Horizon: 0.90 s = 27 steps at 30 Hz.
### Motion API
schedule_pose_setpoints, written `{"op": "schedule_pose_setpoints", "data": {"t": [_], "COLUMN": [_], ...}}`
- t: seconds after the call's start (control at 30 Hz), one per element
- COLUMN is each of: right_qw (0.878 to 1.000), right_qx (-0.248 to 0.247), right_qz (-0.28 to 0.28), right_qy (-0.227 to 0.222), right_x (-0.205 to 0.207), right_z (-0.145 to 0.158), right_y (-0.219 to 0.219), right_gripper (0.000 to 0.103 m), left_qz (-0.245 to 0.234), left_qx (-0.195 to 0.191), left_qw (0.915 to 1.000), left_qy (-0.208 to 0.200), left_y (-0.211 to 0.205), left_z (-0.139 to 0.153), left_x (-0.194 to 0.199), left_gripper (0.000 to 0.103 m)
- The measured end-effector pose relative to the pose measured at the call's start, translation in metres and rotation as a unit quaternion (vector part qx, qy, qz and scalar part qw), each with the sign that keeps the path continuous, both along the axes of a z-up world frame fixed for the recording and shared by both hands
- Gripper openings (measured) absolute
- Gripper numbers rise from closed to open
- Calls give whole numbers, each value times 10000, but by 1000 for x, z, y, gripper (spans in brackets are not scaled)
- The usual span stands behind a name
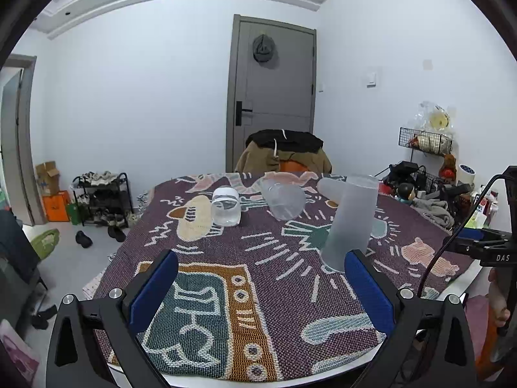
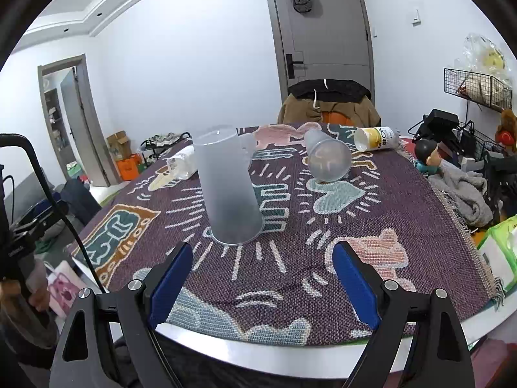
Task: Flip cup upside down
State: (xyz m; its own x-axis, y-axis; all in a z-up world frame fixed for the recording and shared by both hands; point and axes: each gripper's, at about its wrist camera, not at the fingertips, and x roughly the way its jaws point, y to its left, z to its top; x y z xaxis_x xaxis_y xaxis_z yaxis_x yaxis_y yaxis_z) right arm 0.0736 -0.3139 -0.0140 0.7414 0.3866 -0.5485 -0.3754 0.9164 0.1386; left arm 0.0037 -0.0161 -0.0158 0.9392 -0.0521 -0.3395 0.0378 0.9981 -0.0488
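You face a white-walled room with a grey door, a cap hanging on it, and a chair draped with brown and black clothes behind the table. The round table wears a purple woven cloth patterned with pink, teal and orange cartoon figures. On it the tall frosted cup stands with its wide rim down on the cloth, near your edge of the table; in the left wrist view it sits just past the right finger. A second clear cup lies on its side farther back, well apart from the first. Beside it a white bottle lies with a yellow label whose characters you cannot read clearly. Your left gripper is spread wide with nothing between its blue pads, and your right gripper is likewise spread and empty; its body reads "DAS" in the left view.
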Motion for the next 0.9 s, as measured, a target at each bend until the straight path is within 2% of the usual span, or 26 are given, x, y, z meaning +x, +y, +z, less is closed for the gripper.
{"op": "schedule_pose_setpoints", "data": {"t": [0.2,0.9], "right_qw": [10000,9999], "right_qx": [53,116], "right_qz": [-25,-38], "right_qy": [-9,-113], "right_x": [1,2], "right_z": [0,5], "right_y": [-2,-1], "right_gripper": [89,89], "left_qz": [-37,-64], "left_qx": [123,-1], "left_qw": [9999,10000], "left_qy": [19,72], "left_y": [-5,-3], "left_z": [-1,-2], "left_x": [1,2], "left_gripper": [103,103]}}
